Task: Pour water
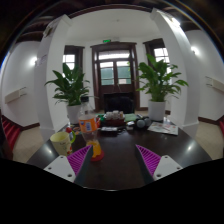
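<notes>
Your claw [112, 165] stands apart, holding nothing, above the dark oval counter [120, 155]. The likely pouring vessel, an orange plastic bottle [96, 150], lies just ahead beside the left finger. Centre both fingers on its body and square up before closing.

- We are seeing a tall orange plastic bottle [96, 150] standing on the dark round table [125, 155], ahead of the gripper [109, 160].
- Two leafy green potted plants [72, 88] are flanking the brown wooden double door [114, 70] behind.
</notes>
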Demonstrator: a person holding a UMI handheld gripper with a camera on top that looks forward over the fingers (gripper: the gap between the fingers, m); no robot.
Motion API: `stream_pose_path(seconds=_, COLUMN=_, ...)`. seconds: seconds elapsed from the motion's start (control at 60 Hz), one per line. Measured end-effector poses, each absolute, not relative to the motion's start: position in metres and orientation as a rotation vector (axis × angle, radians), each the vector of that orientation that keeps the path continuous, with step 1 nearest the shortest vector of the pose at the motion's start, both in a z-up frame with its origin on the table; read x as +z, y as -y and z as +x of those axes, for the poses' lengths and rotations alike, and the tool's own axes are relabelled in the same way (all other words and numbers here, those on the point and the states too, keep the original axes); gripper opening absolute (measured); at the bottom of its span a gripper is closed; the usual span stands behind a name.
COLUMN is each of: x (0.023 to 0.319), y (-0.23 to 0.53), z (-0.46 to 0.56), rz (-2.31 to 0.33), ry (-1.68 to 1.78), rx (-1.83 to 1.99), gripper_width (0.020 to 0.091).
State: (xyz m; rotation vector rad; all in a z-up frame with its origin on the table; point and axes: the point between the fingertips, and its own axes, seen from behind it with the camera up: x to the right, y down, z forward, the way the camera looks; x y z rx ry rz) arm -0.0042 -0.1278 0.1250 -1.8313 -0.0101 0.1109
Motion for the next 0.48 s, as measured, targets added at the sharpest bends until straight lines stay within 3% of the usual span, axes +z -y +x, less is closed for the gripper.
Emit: stream_pose_path(seconds=0.483, x=0.144, y=0.186, z=0.055, rz=-1.811, ry=-0.106, rx=-0.015, gripper_width=0.0841)
